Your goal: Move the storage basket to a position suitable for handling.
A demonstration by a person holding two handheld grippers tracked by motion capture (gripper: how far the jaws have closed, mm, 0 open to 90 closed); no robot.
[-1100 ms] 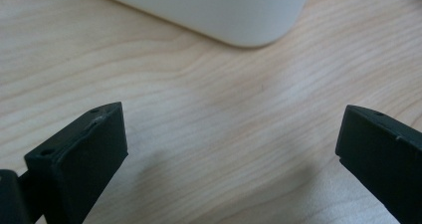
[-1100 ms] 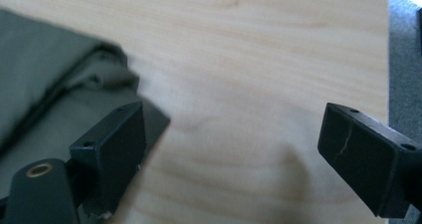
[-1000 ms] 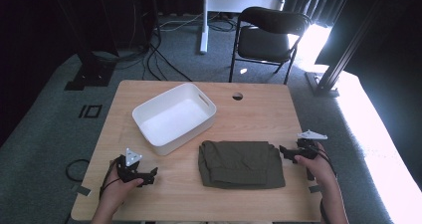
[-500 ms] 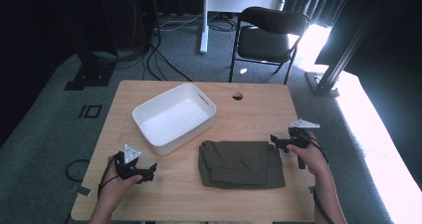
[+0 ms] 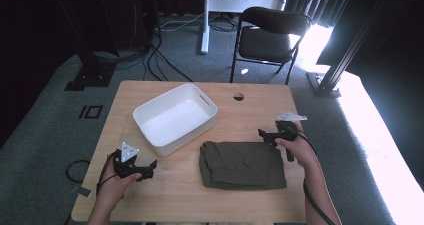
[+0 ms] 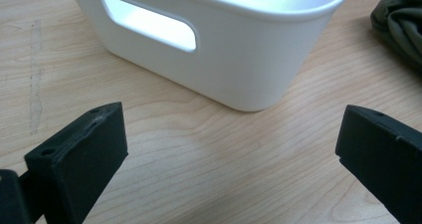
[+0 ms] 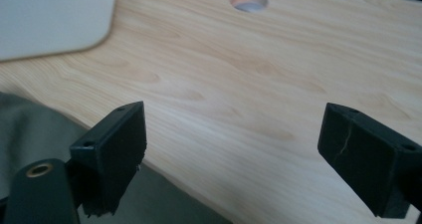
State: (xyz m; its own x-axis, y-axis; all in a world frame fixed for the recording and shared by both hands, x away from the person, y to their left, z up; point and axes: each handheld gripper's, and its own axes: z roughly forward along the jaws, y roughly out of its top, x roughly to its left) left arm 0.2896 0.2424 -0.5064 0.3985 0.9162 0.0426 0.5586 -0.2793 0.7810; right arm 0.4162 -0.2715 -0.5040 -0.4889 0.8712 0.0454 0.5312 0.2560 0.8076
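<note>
1. High view: a folded olive-green cloth garment (image 5: 242, 164) lies flat on the pale wooden tabletop (image 5: 250, 110), just in front of a white rectangular plastic bin (image 5: 175, 117) that sits at an angle. The right hand-held gripper (image 5: 264, 135) hovers at the garment's far right corner, apparently just above the fabric, though contact is hard to judge from here. The left hand-held gripper (image 5: 148, 168) sits low near the front left of the tabletop, close to the bin's near corner and apart from the garment.
2. Left gripper view: the black jaws stand spread wide with nothing between them, facing the bin's handle cut-out (image 6: 149, 27); the garment's edge (image 6: 398, 20) shows at upper right.
3. Right gripper view: the jaws stand wide apart and empty over bare wood, the left jaw above the garment's edge (image 7: 35, 129); a round cable hole (image 7: 249, 0) lies ahead.
</note>
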